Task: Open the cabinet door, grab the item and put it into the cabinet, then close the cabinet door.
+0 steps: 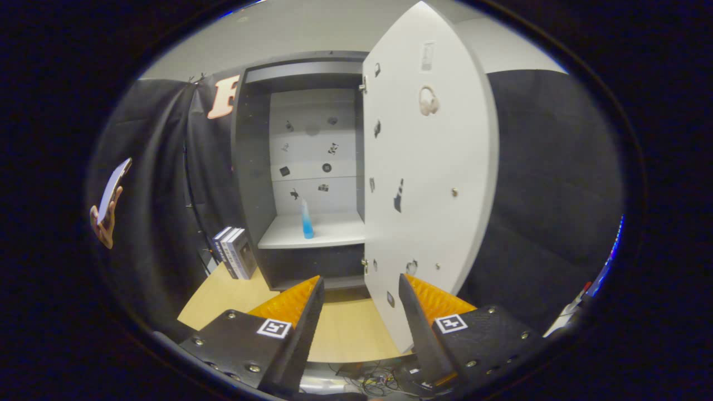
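Note:
The grey cabinet (253, 167) stands on a wooden tabletop (345, 328) with its white door (429, 184) swung wide open toward me on the right. A slim blue bottle (307, 221) stands upright on the white shelf (323, 234) inside, well beyond my fingers. My gripper (361, 289) is open with nothing between its fingers, held back from the cabinet above the table's near edge. The door's lower edge sits just ahead of the right finger (415, 317), apart from it. Small stickers dot the door and the cabinet's back panel.
A few boxed books (235, 253) stand upright to the left of the cabinet. At the far left a person's hand (106, 223) holds up a phone. Cables (367, 381) lie below the table's front edge. Black cloth walls surround the booth.

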Demonstrator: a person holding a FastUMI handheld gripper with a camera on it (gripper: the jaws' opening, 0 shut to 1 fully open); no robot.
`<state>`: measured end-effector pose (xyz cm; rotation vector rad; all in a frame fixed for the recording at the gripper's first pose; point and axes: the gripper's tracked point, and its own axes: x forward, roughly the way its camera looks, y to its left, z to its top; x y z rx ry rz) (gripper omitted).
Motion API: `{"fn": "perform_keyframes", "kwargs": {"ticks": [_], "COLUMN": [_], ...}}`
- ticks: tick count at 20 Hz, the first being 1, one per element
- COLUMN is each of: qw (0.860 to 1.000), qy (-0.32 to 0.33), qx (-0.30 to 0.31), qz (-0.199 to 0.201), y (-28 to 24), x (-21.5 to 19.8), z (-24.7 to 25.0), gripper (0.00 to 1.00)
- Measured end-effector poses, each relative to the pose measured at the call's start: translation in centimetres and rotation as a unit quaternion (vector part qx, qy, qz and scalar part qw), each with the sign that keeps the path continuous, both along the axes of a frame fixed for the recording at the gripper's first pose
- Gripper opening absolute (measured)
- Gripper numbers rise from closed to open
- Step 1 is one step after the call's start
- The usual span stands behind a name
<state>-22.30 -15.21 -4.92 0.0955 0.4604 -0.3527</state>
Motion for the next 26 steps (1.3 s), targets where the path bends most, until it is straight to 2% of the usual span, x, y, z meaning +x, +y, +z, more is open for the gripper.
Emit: {"fn": "perform_keyframes", "kwargs": {"ticks": [7, 13, 19, 22, 26], "qw": [0.995, 0.985, 0.991, 0.992, 0.996], "qy": [0.007, 0.003, -0.020, -0.019, -0.020], "qx": [-0.025, -0.047, -0.038, -0.035, -0.027], "qz": [-0.099, -0.164, -0.126, -0.117, -0.083], "y": [-8.0, -15.0, -14.6, -14.6, -13.3], "x": [-5.4, -5.8, -1.3, -1.1, -0.5], "z": [0.5, 0.6, 1.3, 1.2, 1.0], "gripper": [0.79, 0.79, 0.79, 0.77, 0.75]}}
